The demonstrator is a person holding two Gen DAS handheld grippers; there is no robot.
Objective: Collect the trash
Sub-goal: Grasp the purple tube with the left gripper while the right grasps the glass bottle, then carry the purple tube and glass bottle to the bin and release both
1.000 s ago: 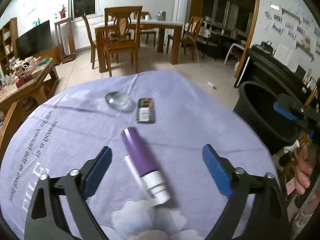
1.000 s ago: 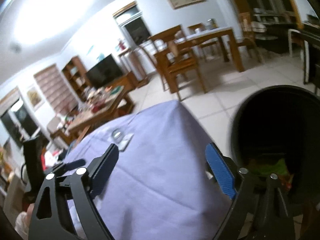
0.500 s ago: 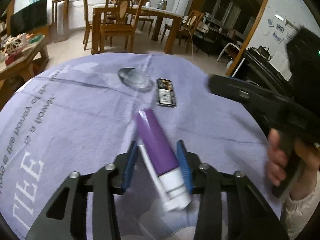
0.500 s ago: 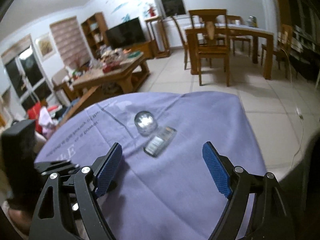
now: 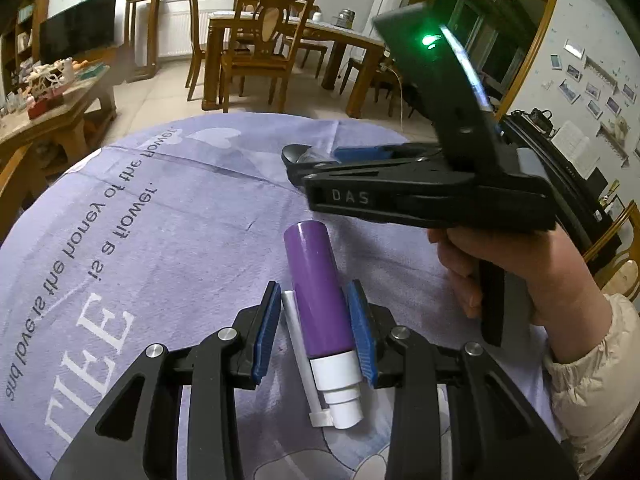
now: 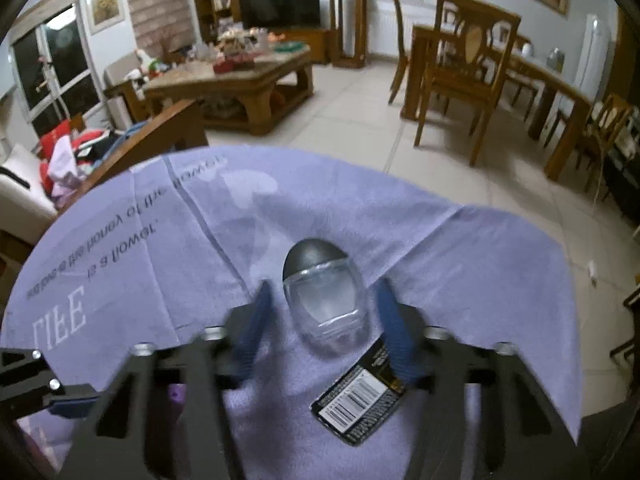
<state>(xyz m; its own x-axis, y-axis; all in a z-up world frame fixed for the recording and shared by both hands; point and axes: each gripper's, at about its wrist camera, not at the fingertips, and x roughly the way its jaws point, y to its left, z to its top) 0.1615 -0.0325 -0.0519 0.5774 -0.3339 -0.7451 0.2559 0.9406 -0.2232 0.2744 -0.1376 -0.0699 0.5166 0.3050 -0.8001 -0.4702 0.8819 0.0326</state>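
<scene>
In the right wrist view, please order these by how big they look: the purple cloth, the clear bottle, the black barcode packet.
1. purple cloth, by far the largest.
2. clear bottle and black barcode packet look nearly alike; the packet lies closer to the camera and partly behind a finger, so I do not rank them.
</scene>
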